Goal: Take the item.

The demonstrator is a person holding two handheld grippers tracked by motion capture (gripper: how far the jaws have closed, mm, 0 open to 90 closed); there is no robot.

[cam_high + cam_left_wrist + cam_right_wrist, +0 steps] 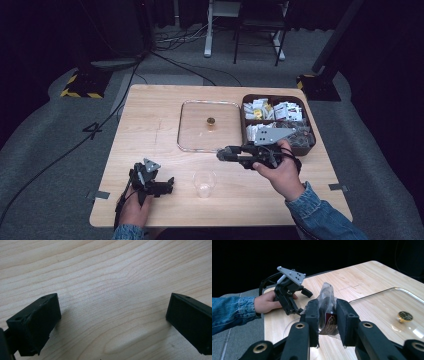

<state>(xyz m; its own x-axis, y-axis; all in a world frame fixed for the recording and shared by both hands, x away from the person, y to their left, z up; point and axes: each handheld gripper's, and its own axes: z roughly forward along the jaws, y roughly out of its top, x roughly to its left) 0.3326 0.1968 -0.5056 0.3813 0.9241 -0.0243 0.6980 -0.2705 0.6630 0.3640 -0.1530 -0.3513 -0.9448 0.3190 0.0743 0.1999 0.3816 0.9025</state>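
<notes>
I see a pale wooden table [150, 115] on grey carpet, dark room behind; beside the glass lid [209, 126] a brown box [306, 148] holds packets, seemingly tea; my right gripper [327, 317] is clamped on a clear sachet [327, 298] just in front of the lid; near the plastic cup [204, 183] my left gripper [113, 312] rests with jaws apart.

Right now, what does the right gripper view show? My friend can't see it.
The right gripper has its two black jaws shut on a small clear packet with something dark inside. Past it, a hand rests the left gripper on a wooden table, and a clear lid with a gold knob lies to the right.
</notes>
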